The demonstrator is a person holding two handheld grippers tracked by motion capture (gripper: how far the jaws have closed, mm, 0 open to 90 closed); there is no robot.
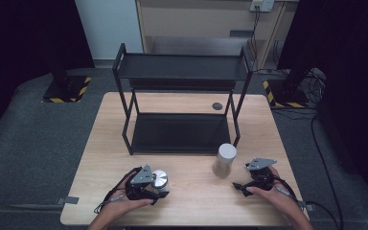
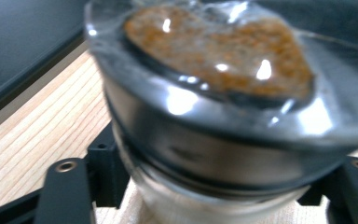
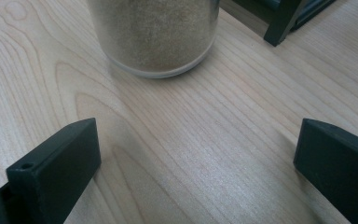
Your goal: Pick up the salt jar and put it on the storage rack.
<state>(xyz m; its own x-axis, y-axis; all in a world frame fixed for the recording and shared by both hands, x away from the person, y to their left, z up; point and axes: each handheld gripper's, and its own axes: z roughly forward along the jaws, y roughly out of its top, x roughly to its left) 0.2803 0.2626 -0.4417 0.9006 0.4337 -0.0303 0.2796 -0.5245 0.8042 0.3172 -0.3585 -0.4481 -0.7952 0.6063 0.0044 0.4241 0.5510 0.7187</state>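
High view: a person's left gripper [image 1: 148, 184] held a small silver-lidded jar [image 1: 159, 180] low at the near left of the wooden surface [image 1: 191, 191], while the right gripper [image 1: 255, 178] waited at the near right, just beside a taller jar [image 1: 224, 160] that stood upright in front of the black two-tier rack [image 1: 179, 96]. Both rack shelves appeared bare, so the work of shelving the jars, if that was the aim, looked barely begun: one jar gripped, neither placed.

Left gripper view: the small jar [image 2: 214, 121] filled the frame, its clear lid [image 2: 219, 51] showing brown granules beneath. The black fingers [image 2: 65, 186] pinched its glass body from either side, just under the metal band. Whether its base touched the surface could not be told; the picture was blurred. The dark lower shelf [image 2: 23, 46] lay far left.

Right gripper view: the fingers [image 3: 56, 163] stood spread wide and held nothing, with bare wood between them. The taller jar [image 3: 156, 37], filled with pale grains, stood ahead and clear of them, near a rack leg [image 3: 282, 21]. The gripper had not yet closed in on this jar, and lifting both to the rack apparently remained.
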